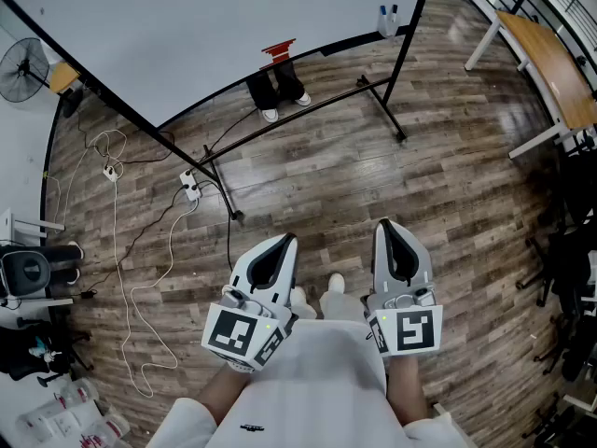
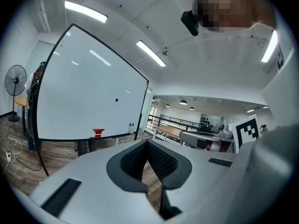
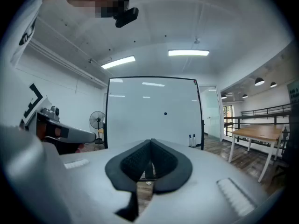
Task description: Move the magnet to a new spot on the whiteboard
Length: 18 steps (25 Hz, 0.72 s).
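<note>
The whiteboard [image 1: 233,17] stands on its black frame a few steps ahead across the wooden floor. The magnet is a small dark dot on the board's face, in the left gripper view [image 2: 116,100] and in the right gripper view [image 3: 165,113]; the head view does not show it. My left gripper [image 1: 284,241] and right gripper [image 1: 387,224] are held side by side in front of the body, far from the board. Both point toward it. The left gripper's [image 2: 148,143] pads meet at the tip with nothing between them. The right gripper [image 3: 151,143] is shut and empty too.
A red object [image 1: 278,52] and two marker bottles [image 1: 387,19] sit on the board's ledge. A person's legs and white shoes [image 1: 280,96] show under the board. Cables and a power strip [image 1: 189,187] lie at the left, near a fan [image 1: 20,68]. A wooden table [image 1: 550,54] stands at the right.
</note>
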{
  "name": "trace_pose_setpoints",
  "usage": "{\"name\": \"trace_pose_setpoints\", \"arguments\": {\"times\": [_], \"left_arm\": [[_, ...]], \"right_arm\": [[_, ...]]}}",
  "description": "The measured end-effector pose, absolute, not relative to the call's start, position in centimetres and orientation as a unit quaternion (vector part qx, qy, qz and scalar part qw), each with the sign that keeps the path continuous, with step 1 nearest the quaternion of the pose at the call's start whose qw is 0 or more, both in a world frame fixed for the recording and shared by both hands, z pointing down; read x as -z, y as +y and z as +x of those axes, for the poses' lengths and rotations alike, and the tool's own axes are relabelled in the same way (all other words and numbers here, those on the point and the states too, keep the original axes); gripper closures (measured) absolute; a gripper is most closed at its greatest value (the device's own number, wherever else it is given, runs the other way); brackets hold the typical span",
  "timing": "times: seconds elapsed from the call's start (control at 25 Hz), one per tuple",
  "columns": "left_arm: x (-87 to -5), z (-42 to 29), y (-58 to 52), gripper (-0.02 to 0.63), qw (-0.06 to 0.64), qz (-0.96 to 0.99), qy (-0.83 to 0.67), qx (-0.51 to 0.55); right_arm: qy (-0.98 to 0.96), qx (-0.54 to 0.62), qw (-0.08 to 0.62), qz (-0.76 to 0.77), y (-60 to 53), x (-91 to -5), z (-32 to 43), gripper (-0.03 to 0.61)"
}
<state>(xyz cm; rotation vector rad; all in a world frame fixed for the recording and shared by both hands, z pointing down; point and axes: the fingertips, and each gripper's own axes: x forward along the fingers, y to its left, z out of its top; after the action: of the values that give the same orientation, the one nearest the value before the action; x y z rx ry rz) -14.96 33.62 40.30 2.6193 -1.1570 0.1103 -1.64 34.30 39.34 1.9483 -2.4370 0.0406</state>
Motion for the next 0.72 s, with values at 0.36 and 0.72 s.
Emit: {"name": "trace_pose_setpoints", "arguments": {"times": [0.36,0.72], "left_arm": [[-38.7,-17.2,36.2,0.607,0.127,0.909,-0.397,-0.014],[-37.9,-14.0,36.4,0.607,0.104,0.912,-0.397,-0.012]], "right_arm": [[-0.774,0.0,0.004,0.634,37.4,-37.6,-3.0,0.583],[-0.773,-0.006,-0.019,0.635,37.5,-37.6,0.2,0.583]]}}
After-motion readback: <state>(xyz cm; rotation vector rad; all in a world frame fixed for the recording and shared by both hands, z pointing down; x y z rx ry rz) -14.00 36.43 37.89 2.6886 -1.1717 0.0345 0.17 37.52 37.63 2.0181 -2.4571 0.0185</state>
